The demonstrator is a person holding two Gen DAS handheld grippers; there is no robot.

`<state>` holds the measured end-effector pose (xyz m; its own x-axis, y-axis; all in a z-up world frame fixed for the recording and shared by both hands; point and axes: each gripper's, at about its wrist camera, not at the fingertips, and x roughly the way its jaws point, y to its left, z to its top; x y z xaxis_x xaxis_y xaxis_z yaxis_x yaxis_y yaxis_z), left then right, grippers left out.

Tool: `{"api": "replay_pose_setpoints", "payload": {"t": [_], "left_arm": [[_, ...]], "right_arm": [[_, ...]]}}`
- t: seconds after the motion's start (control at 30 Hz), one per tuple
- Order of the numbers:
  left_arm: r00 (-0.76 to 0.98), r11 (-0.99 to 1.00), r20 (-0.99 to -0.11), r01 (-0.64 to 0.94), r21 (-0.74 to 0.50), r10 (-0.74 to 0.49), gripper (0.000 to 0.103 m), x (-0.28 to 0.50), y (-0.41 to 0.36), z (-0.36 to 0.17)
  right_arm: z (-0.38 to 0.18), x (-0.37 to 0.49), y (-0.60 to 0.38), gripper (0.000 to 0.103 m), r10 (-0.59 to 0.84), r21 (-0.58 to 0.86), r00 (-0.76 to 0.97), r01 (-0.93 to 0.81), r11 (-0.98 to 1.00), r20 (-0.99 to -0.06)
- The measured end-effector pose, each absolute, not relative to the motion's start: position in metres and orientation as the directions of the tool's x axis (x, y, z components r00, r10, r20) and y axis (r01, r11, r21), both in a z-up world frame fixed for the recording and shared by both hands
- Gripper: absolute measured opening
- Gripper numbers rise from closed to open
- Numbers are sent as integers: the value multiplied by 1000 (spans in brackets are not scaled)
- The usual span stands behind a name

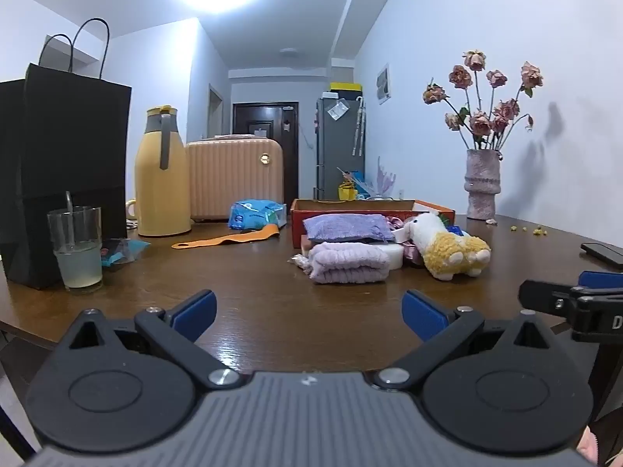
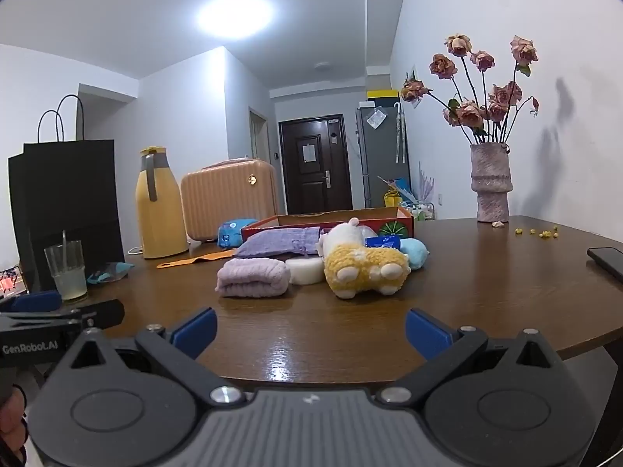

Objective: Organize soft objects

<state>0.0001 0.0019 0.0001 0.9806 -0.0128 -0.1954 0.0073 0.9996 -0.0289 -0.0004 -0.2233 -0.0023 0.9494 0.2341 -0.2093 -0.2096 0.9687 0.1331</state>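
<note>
A pile of soft things lies mid-table in front of an orange box (image 1: 350,206) (image 2: 331,220). It holds a folded lilac towel (image 1: 348,262) (image 2: 253,276), a purple pouch (image 1: 346,227) (image 2: 278,243), a yellow and white plush alpaca (image 1: 447,249) (image 2: 362,264), a white sponge block (image 2: 305,270) and a light blue plush (image 2: 414,253). My left gripper (image 1: 309,313) stands open near the table's front edge, well short of the pile, with nothing between its fingers. My right gripper (image 2: 311,330) is likewise open and empty, beside the left one.
On the wooden table (image 1: 253,272) stand a black paper bag (image 1: 66,171), a glass with pale drink (image 1: 78,249), a yellow thermos (image 1: 161,171), a peach case (image 1: 235,177), a blue packet (image 1: 255,214) and an orange strip (image 1: 229,239). A vase of dried roses (image 2: 488,183) and a phone (image 2: 607,260) sit right.
</note>
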Motion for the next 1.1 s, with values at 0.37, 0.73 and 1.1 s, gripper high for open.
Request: {"api": "replay_pose_setpoints", "payload": {"t": [0.37, 0.73, 1.1], "left_arm": [[979, 1000, -202, 21, -1, -21, 103, 0, 2, -3], [981, 1000, -195, 14, 5, -12, 103, -1, -1, -4], [981, 1000, -193, 12, 1, -12, 103, -4, -1, -4]], "right_arm": [[-4, -2, -219, 103, 239, 107, 946, -220, 970, -219], [-4, -3, -217, 103, 238, 98, 947, -221, 970, -217], [-5, -2, -217, 103, 232, 99, 947, -215, 972, -223]]}}
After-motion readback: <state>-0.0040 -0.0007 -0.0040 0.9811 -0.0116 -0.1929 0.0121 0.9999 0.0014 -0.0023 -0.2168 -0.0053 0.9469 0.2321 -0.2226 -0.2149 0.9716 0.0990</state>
